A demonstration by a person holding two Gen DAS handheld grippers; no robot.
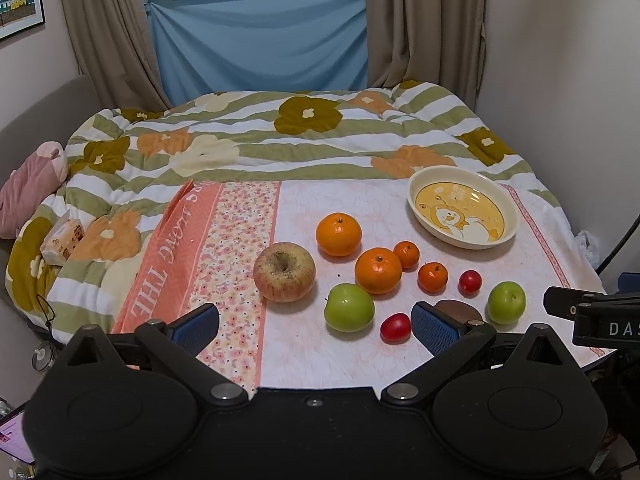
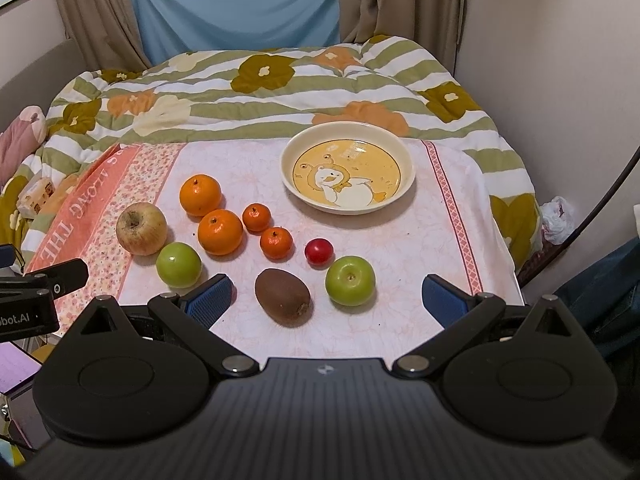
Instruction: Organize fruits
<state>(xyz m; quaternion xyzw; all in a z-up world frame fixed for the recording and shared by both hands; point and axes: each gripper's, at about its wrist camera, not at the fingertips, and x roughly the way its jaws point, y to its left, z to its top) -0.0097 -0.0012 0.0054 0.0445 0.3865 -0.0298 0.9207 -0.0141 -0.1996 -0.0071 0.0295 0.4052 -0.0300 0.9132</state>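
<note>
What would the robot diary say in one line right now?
left hand-held gripper: open | right hand-held gripper: open | plate: empty | kiwi: on cloth

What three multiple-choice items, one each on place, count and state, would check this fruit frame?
1. Where does the kiwi lie?
A. In the plate
B. On the cloth between the right gripper's fingers
C. On the quilt

2. How many green apples are there?
A. One
B. Two
C. Four

3. What does the plate hold?
A. Nothing
B. An orange
C. Tomatoes

Key: 1 B, it lies ahead of the right gripper. 2 B, one green apple left, another right. 3 A, only its duck print shows.
</note>
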